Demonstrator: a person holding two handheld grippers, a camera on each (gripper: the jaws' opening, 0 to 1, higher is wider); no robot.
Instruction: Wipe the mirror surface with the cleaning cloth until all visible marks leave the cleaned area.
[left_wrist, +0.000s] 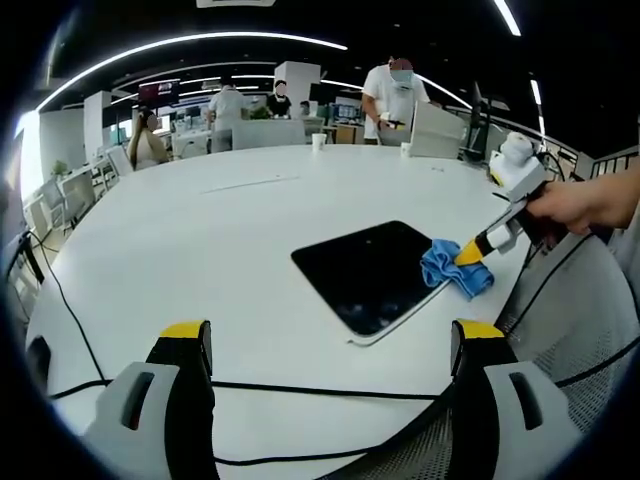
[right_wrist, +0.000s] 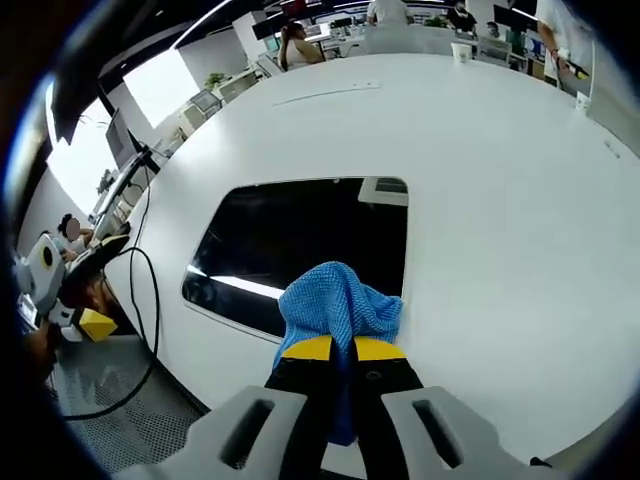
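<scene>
Mirror (right_wrist: 300, 250): dark, flat on white worktop (right_wrist: 500, 200), near its edge.
Cloth (right_wrist: 338, 305): blue, bunched on mirror's edge.
Right hand-held gripper (right_wrist: 345, 348): pinching cloth.
Left hand-held gripper (left_wrist: 330, 345): jaws spread, holding nothing, well short of mirror.
Cable (left_wrist: 300, 390): black, across worktop edge.

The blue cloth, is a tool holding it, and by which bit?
Yes. The right tool pinches the blue cloth by its bunched near end, the rest resting on the mirror edge. The left tool holds nothing.
</scene>
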